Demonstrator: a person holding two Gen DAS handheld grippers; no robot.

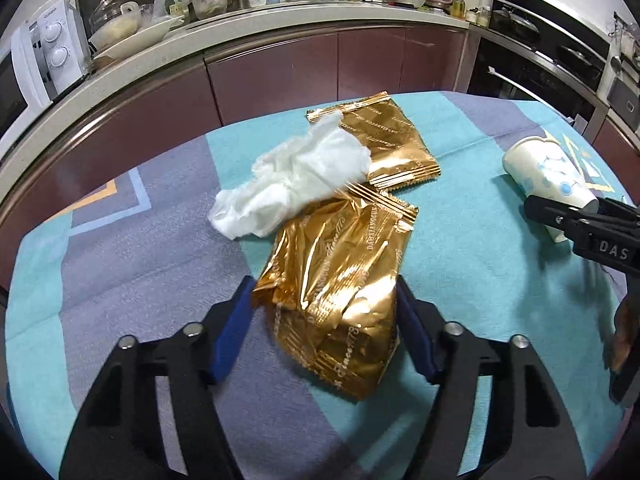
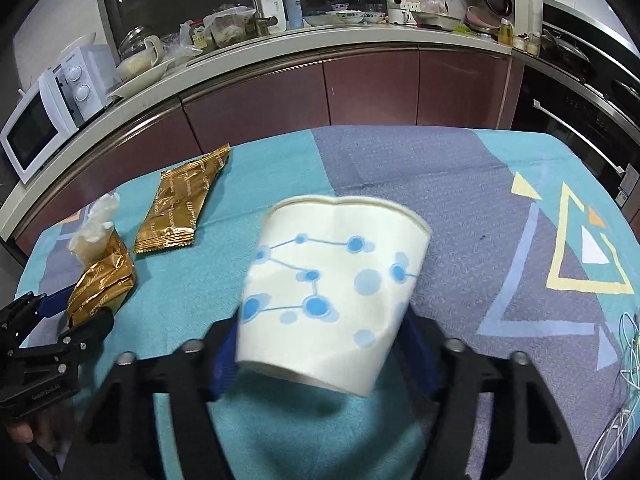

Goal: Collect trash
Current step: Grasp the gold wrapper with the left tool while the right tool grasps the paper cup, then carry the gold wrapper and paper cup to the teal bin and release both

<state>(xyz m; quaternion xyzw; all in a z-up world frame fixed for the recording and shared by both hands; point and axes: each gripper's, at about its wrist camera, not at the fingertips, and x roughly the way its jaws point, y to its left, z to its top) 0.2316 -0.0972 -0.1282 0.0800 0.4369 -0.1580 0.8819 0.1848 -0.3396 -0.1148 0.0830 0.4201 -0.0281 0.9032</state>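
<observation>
My left gripper point(image 1: 324, 300) pinches the near gold wrapper point(image 1: 336, 292) on the table cloth point(image 1: 120, 280) and my right gripper point(image 2: 320, 344) squeezes the paper cup point(image 2: 332, 280), so the slippery foil could slide out, or the already dented cup could collapse further

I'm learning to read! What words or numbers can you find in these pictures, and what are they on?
"DAS": right tool's black body; the rest runs out of frame.
"Since 1779": near gold wrapper, in script; its capital-letter brand line is too crinkled to read surely.
Far gold wrapper: print too small.
Microwave logo: blurred.
Left tool's white label: blurred.
Paper cup: dots only.
</observation>
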